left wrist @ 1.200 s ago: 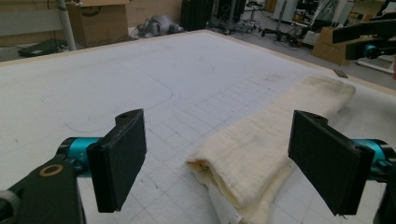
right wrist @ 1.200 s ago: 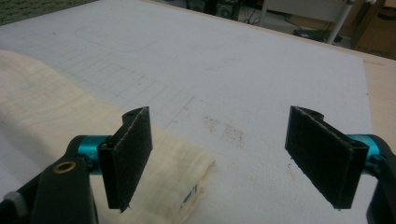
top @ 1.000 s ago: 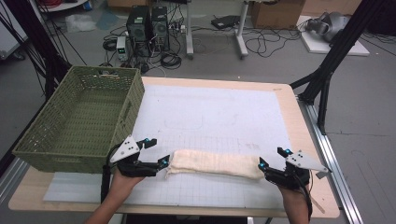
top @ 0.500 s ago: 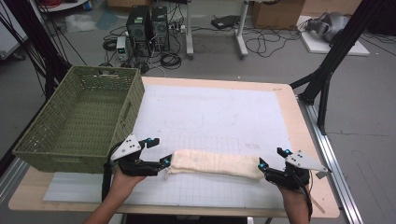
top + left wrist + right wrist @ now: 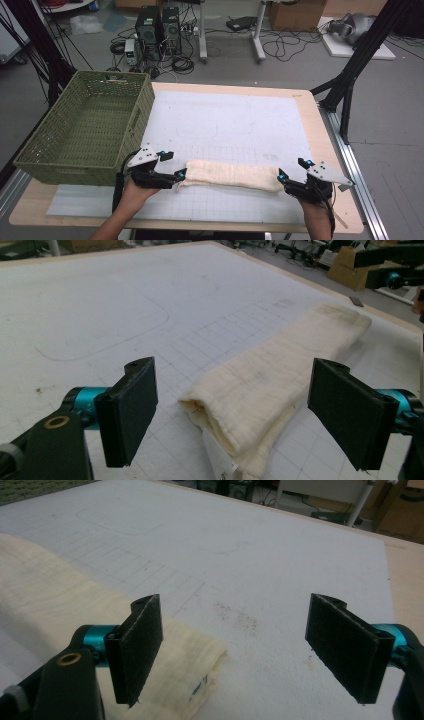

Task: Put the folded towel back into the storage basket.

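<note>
Left claw [image 5: 176, 176]: I read its jaws wide apart, gripping nothing.
Right claw [image 5: 283, 179]: jaws also spread, nothing held.
Folded towel [image 5: 231, 175]: flat on the counter [image 5: 305, 107] between my 2 claws, 1 end at each.
Basket [image 5: 85, 127]: beyond the left claw.
</note>
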`<state>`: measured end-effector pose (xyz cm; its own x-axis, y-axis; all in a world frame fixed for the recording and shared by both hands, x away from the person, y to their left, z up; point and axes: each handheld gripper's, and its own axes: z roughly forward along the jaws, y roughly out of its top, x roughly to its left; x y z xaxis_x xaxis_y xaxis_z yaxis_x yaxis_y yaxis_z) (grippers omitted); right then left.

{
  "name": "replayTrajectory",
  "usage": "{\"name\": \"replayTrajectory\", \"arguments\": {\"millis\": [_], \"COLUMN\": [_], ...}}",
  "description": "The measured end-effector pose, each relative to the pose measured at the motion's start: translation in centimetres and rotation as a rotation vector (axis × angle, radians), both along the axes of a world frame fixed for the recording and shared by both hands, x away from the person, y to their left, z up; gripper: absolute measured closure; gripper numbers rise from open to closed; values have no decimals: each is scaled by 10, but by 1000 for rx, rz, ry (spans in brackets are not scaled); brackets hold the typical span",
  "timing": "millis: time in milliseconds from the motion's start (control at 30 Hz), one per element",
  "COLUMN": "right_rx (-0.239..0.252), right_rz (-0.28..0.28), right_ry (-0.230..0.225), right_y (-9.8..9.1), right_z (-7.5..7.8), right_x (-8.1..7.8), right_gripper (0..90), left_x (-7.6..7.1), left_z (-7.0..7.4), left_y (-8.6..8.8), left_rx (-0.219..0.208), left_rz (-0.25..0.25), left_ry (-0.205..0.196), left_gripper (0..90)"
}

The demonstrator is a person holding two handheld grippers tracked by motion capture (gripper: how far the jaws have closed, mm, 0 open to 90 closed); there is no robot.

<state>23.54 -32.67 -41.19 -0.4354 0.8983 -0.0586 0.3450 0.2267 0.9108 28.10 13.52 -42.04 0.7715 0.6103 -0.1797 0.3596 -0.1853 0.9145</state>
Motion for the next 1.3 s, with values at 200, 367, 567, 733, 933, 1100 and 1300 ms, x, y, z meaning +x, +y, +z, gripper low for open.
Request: {"name": "replayTrajectory", "arguments": {"millis": [200,367,567,733,933,1100,1300], "right_rx": [-3,-2,-13,-13,-11,-16,-14], "right_rz": [2,2,7,9,11,17,15], "right_ry": [9,15,16,17,23,21,25], "right_y": [2,2,2,3,3,2,3], "right_z": [-1,-2,-3,-3,-3,-3,-3], "right_x": [1,2,3,3,3,3,3], "right_gripper": [219,219,219,219,219,219,219], "left_x": [10,16,20,23,27,27,20], "left_z": [-9,-13,-18,-22,-25,-29,-28], "left_y": [-6,-9,-15,-21,-25,-29,-38], "left_rx": [58,68,81,86,97,175,302], "left_rz": [20,28,52,60,98,104,106], "left_ry": [90,118,154,171,200,189,121], "left_gripper": [245,259,276,275,321,387,379]}}
